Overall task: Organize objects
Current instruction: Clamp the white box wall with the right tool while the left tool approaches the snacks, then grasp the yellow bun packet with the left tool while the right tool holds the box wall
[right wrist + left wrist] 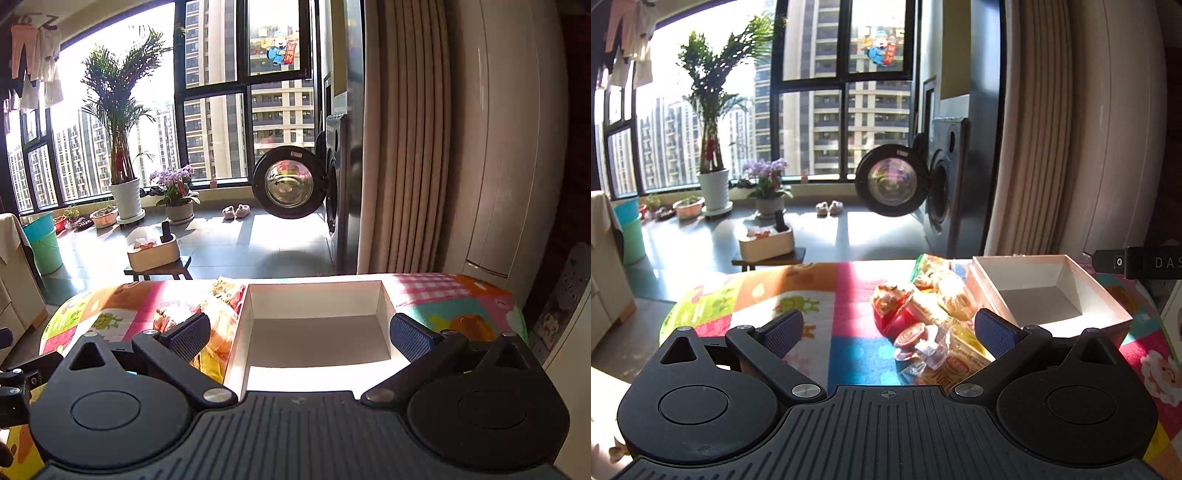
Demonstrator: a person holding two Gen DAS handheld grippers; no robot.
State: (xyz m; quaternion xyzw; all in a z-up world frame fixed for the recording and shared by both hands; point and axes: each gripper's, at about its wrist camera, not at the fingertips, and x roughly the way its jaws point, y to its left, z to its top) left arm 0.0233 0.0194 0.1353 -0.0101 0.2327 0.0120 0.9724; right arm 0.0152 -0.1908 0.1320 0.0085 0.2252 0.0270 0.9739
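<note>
One white box [317, 332] sits empty on the desk [812, 291], which wears a bright patchwork cover, and the pile of wrapped snacks [931, 314] lies touching its left wall. The left claw [890, 332] is spread wide and holds nothing; the heap is just ahead of it and slightly to its right, so this is the nearer arm for a first pick. The right claw [301, 334] is also released and empty, hovering straight over the box's near edge with its fingers either side of the cavity. I count roughly six or seven packets, though they overlap too much to be sure.
</note>
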